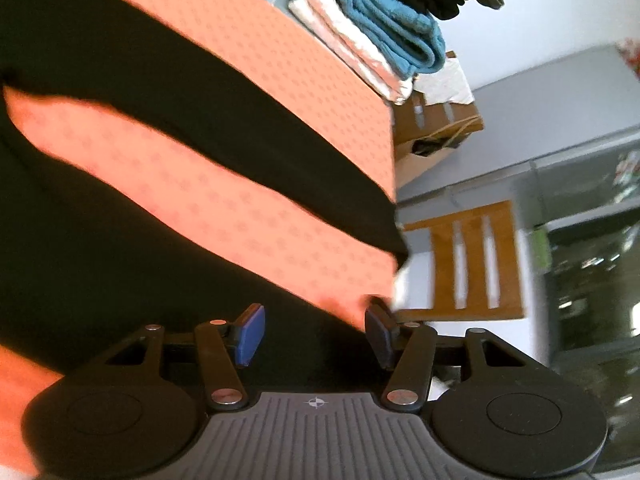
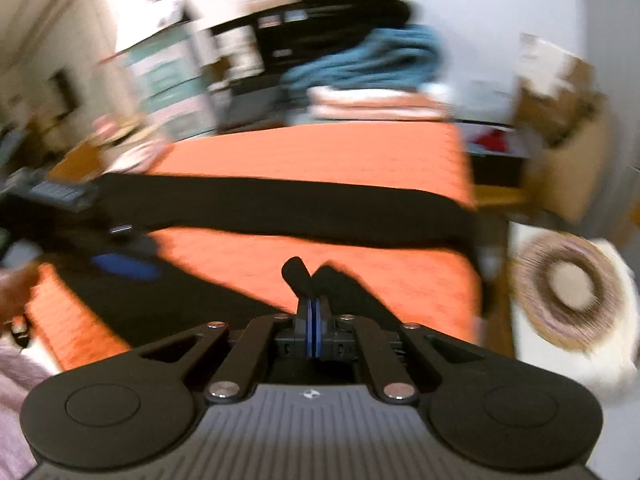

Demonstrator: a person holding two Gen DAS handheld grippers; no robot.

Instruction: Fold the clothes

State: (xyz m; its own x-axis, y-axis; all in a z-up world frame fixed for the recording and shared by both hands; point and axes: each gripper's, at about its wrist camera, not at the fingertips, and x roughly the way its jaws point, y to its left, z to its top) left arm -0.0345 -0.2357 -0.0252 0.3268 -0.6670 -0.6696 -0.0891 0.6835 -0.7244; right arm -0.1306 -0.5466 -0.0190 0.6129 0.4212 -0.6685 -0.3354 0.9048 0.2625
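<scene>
Black trousers (image 1: pixel 100 240) lie spread on an orange patterned cloth (image 1: pixel 240 216), their two legs apart. My left gripper (image 1: pixel 316 336) is open and empty, just above the nearer leg by the cloth's edge. In the right wrist view the trousers (image 2: pixel 280 208) stretch across the orange cloth (image 2: pixel 320 152). My right gripper (image 2: pixel 314 320) is shut on a fold of the black trousers (image 2: pixel 298 276), pinched between its blue pads. The left gripper (image 2: pixel 120 266) shows blurred at the left over the trousers.
A stack of folded clothes, teal on top (image 1: pixel 380 24) and pale pink below, sits at the cloth's far end. A cardboard box (image 1: pixel 436 128) and a wooden slatted chair (image 1: pixel 472 264) stand beyond the edge. A round woven thing (image 2: pixel 568 292) lies at the right.
</scene>
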